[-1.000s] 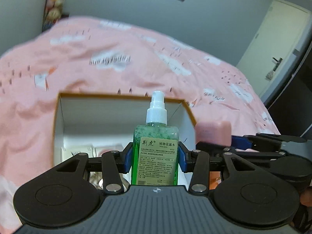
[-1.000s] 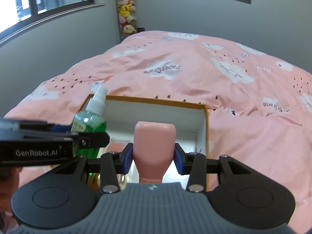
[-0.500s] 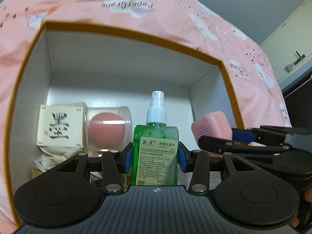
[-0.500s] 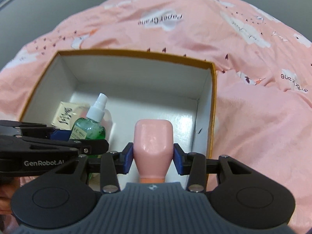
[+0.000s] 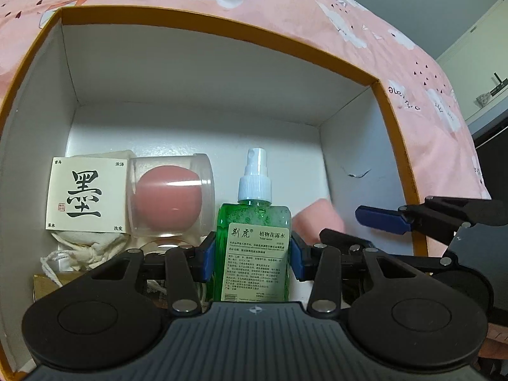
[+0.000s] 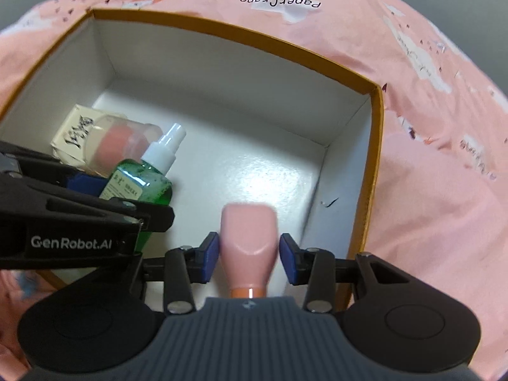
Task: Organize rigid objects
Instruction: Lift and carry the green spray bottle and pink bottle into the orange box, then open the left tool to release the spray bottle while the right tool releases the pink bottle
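Two left gripper (image 5: pixel 253 260) fingers clamp the green spray (image 5: pixel 254 238) upright, low in the box (image 5: pixel 190 73), at 3 o'clock of the jar (image 5: pixel 171 197), probably to stand it in that row. Right gripper (image 6: pixel 249 254) fingers have just been closing round the pink bottle (image 6: pixel 249 238); blur hides whether they press.

box (image 5: pixel 393 133): white inside, showing an orange-brown rim
spray bottle (image 5: pixel 254 247): green liquid, white sprayer, pale label bearing dark print
pink bottle (image 6: pixel 249 244): showing plain pink, orange band at 6 o'clock
card box (image 5: pixel 87 195): cream, bearing a black character
clear tub (image 5: pixel 171 197): showing a pink ball inside
bedspread (image 6: pixel 428 190): pink, showing white clouds and dark specks
gripper pads (image 5: pixel 206 257): showing blue
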Action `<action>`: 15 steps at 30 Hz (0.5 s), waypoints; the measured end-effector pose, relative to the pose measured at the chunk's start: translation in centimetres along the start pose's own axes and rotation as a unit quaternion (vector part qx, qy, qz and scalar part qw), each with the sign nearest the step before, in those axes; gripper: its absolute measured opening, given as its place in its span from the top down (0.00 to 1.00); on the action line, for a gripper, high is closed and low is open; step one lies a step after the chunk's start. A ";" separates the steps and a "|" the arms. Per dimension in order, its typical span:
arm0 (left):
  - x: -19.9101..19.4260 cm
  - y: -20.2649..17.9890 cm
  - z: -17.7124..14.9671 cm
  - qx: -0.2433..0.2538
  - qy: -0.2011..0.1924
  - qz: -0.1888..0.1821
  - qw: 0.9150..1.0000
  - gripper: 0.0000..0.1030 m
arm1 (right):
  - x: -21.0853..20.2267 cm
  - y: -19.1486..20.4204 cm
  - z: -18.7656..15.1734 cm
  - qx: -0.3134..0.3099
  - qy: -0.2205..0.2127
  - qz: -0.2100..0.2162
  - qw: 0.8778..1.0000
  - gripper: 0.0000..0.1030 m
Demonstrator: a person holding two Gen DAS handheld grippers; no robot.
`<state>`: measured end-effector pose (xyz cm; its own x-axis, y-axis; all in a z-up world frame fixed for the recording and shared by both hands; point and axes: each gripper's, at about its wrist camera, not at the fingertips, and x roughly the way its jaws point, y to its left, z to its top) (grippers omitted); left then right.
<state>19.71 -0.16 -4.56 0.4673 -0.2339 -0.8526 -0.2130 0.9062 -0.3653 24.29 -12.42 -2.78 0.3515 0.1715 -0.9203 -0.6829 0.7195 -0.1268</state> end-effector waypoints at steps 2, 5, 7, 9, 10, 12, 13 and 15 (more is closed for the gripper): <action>0.1 -0.2 -0.1 0.004 -0.001 0.006 1.000 0.50 | 0.1 0.1 0.0 -0.012 0.001 -0.014 1.000 0.65; 0.1 -0.5 -0.2 0.015 -0.003 0.017 1.000 0.50 | 0.1 -0.3 -0.1 -0.016 0.004 -0.023 1.000 0.65; 0.3 -0.7 -0.1 0.021 -0.003 0.028 0.999 0.50 | -0.1 -0.6 -0.2 -0.014 0.001 -0.024 1.000 0.65; 0.5 -0.9 -0.2 0.030 -0.001 0.042 0.999 0.50 | -0.4 -0.5 -0.5 -0.015 -0.005 -0.030 0.999 0.64; 0.6 -1.0 -0.2 0.034 -0.001 0.049 0.998 0.50 | -0.6 -0.4 -0.6 -0.020 -0.011 -0.034 0.999 0.62; 0.7 -1.3 -0.4 0.043 -0.003 0.058 0.997 0.50 | -0.9 -0.2 -1.0 -0.031 -0.018 -0.044 0.998 0.57; 0.7 -1.3 -0.4 0.044 -0.003 0.061 0.997 0.50 | -1.0 0.0 -1.1 -0.035 -0.019 -0.046 0.998 0.57; 0.8 -1.4 -0.4 0.045 -0.002 0.063 0.997 0.50 | -1.1 0.3 -1.2 -0.043 -0.019 -0.048 0.998 0.57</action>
<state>20.04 -1.72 -4.84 0.4452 -0.1159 -0.8879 -0.1912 0.9564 -0.2207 22.95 -13.22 -2.22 0.4413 0.1314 -0.8877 -0.6963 0.6741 -0.2464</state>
